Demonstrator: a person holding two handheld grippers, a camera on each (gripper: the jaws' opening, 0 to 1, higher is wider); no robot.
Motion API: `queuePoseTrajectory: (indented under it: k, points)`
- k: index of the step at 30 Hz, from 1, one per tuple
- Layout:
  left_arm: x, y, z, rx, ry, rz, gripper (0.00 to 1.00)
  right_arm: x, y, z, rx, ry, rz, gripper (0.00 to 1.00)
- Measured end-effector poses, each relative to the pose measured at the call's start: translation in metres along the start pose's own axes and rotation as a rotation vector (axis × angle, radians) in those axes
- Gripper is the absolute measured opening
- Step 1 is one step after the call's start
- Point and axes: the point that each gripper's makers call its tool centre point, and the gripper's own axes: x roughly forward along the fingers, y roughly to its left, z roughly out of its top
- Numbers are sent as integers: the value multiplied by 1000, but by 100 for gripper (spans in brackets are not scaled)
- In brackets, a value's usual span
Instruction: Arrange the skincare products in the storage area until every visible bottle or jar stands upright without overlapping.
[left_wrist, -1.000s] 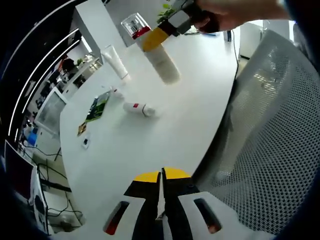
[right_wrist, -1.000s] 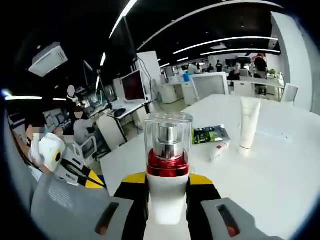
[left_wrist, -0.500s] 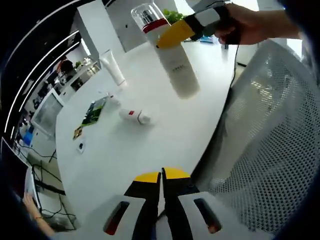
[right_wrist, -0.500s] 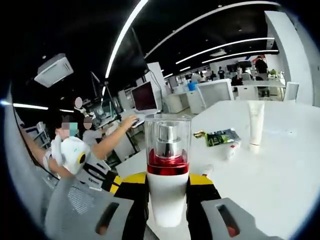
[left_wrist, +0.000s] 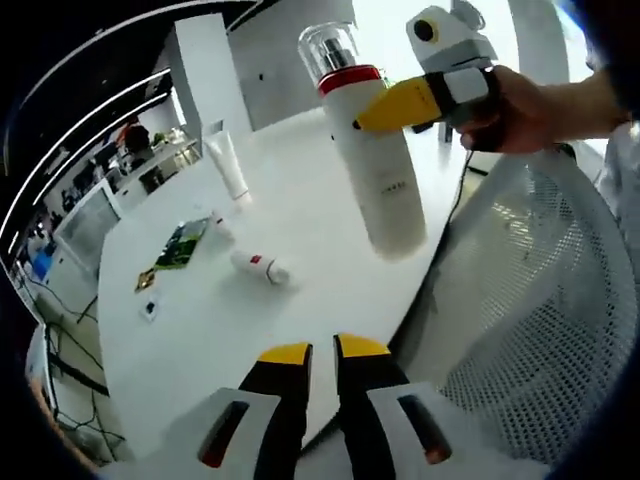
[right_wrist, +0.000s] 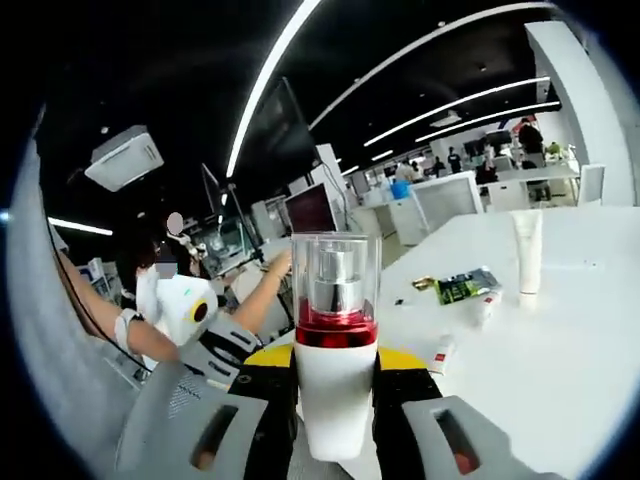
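Note:
A white pump bottle (left_wrist: 378, 170) with a red band and clear cap hangs in the air over the table's near edge, almost upright. My right gripper (left_wrist: 392, 106) is shut on its upper body, a hand behind it. In the right gripper view the same bottle (right_wrist: 335, 400) stands between the yellow-tipped jaws of my right gripper (right_wrist: 335, 372). A white tube (left_wrist: 228, 162) stands upright far back on the table. A small white bottle (left_wrist: 258, 267) lies on its side mid-table, another small one (left_wrist: 222, 228) beyond it. My left gripper (left_wrist: 322, 352) is low, slightly open, holding nothing.
The white table (left_wrist: 300, 230) carries a green packet (left_wrist: 180, 243) and a small dark item (left_wrist: 148, 308). A grey mesh chair (left_wrist: 520, 310) stands against the table's near edge. Desks, monitors and people fill the office behind. The tube (right_wrist: 527, 250) and packet (right_wrist: 462, 287) stand far right.
The right gripper has carried the pump bottle closer to me and turned it more upright. My left jaws have parted a little. Both cameras have shifted.

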Motion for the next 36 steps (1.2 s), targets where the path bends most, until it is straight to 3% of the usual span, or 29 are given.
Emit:
queuePoseTrajectory:
  k: [3, 11, 15, 19, 21, 23, 25, 27, 30, 32, 36]
  points:
    - [-7, 0, 15, -30, -52, -5, 15, -1, 5, 2, -11, -22, 10, 21]
    - [-25, -12, 72, -309, -306, -64, 25, -4, 11, 3, -10, -41, 21, 21]
    - [-21, -23, 77, -370, -313, -124, 37, -6, 15, 5, -19, -44, 25, 21]
    - [-21, -34, 91, -407, -381, -181, 47, -11, 23, 9, -31, -56, 52, 21]
    - [-21, -41, 96, -394, -423, -213, 52, -14, 30, 11, -37, -68, 82, 21]
    - [-21, -48, 93, -372, -415, -233, 55, -15, 37, 11, -45, -77, 107, 21]
    - [-22, -54, 87, -298, -384, -245, 53, -14, 38, 10, -34, -78, 121, 21]
    - [-27, -55, 87, -242, -402, -221, 47, -12, 39, 9, -50, -71, 125, 21]
    - [-28, -63, 91, -226, -421, -229, 42, -12, 41, 11, -75, -74, 131, 21]
    - [-23, -64, 86, -223, -386, -229, 44, -14, 43, 14, -44, -100, 155, 21]
    - [-26, -60, 90, -277, -407, -245, 44, -17, 52, 19, -39, -126, 194, 21]
